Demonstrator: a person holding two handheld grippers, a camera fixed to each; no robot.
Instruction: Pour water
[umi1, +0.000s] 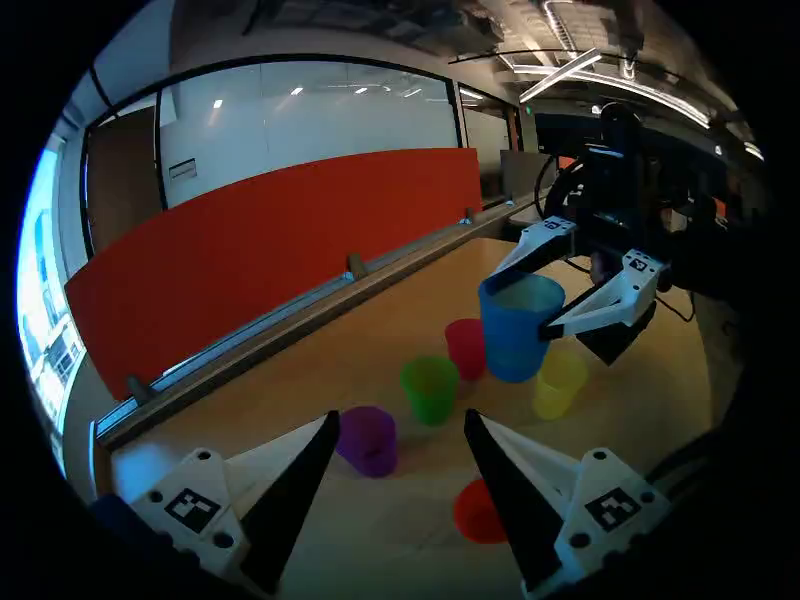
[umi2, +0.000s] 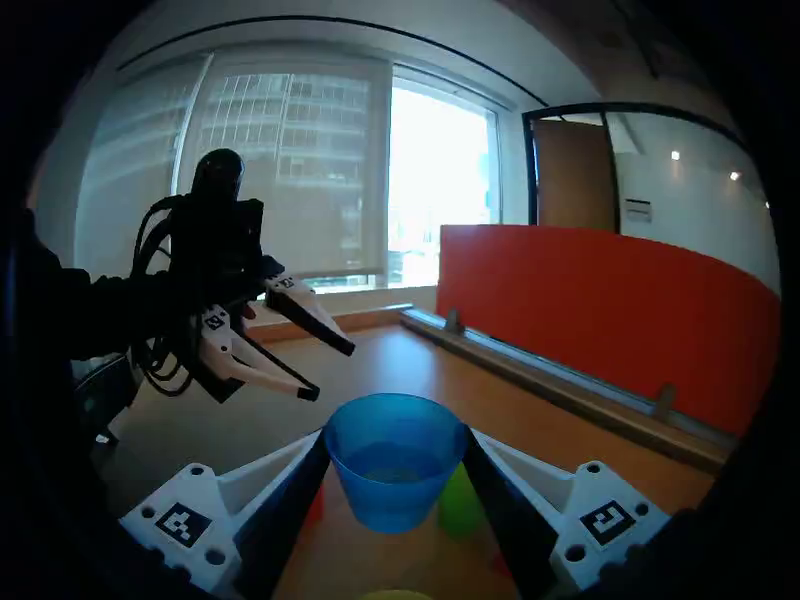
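Your right gripper (umi2: 397, 442) is clamped on the blue cup (umi2: 395, 475), with both fingers pressing its sides. The cup is near upright with water inside, and it is raised above the table (umi1: 330, 370), close to the red cup (umi1: 465, 347) and yellow cup (umi1: 558, 383). Your left gripper (umi1: 400, 420) has its fingers spread apart and empty, low over the table, with the purple cup (umi1: 367, 440), green cup (umi1: 430, 388) and orange cup (umi1: 478, 512) near its tips.
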